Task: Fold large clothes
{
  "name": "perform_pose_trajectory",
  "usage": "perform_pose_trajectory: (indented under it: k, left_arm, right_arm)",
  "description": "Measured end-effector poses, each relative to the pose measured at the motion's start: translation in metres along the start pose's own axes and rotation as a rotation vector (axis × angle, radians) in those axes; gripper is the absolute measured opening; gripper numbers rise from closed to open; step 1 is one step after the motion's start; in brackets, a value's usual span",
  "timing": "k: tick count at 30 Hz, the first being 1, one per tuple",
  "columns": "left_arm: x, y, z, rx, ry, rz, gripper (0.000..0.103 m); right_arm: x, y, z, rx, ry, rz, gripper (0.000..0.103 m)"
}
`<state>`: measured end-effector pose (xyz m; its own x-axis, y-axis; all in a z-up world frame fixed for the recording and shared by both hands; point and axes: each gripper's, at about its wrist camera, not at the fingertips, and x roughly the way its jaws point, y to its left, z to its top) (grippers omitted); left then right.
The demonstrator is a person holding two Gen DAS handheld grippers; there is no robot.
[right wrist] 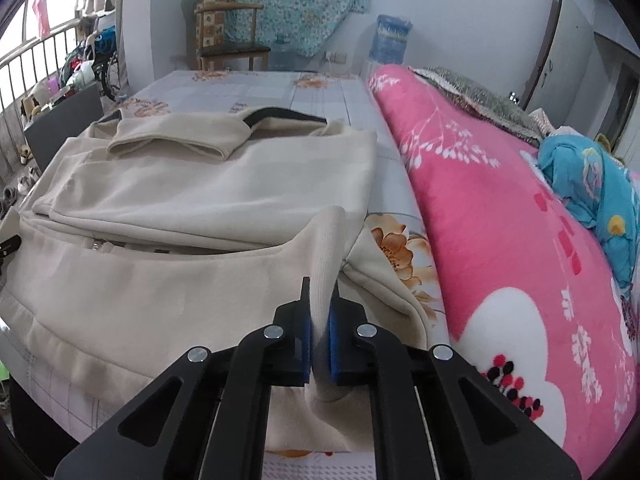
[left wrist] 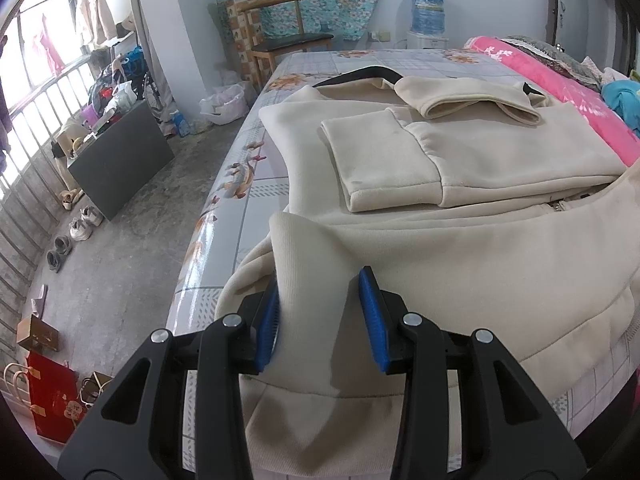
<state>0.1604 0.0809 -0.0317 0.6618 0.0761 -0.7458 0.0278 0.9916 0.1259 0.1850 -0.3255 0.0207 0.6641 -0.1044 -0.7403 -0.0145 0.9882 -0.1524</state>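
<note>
A cream zip-up jacket (left wrist: 460,256) lies across the bed, its sleeves folded in over the body (left wrist: 384,164). My left gripper (left wrist: 320,276) is shut on the near left corner of the ribbed hem, which stands up in a thick fold between the blue pads (left wrist: 372,312). In the right wrist view the same jacket (right wrist: 160,288) fills the left half. My right gripper (right wrist: 321,284) is shut tight on the near right corner of the hem, a thin ridge of cloth rising from its jaws. A black strip (right wrist: 280,114) shows at the far collar end.
The jacket rests on a flowered grey bedsheet (left wrist: 248,184). A rolled pink blanket (right wrist: 500,240) runs along the right, with a blue bundle (right wrist: 592,184) on it. Left of the bed is floor with shoes (left wrist: 80,224), a dark box (left wrist: 124,160) and bags. A wooden chair (left wrist: 288,40) stands beyond.
</note>
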Motion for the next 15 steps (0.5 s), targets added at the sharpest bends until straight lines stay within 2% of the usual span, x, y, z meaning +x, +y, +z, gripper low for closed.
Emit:
perform_pose_trajectory:
  k: [3,5,7,9,15]
  left_arm:
    - [0.0,0.001,0.001,-0.016,0.002,0.004,0.034]
    - [-0.002,0.002,0.002,-0.028,0.002,0.01,0.028]
    - [-0.005,0.005,0.003,-0.042,-0.001,0.014,0.015]
    - [-0.012,0.008,0.004,-0.05,-0.013,0.009,0.009]
    - [-0.055,0.004,-0.001,0.001,-0.102,0.01,0.006]
  right_arm:
    - [-0.006,-0.002,-0.002,0.013,-0.016,0.008,0.006]
    - [-0.009,-0.003,-0.004,0.027,-0.025,0.015,0.006]
    - [-0.014,-0.005,-0.006,0.043,-0.036,0.027,0.006]
    - [-0.019,-0.005,-0.008,0.048,-0.049,0.033,0.006]
    - [-0.046,-0.007,-0.017,0.056,-0.11,0.036,0.006]
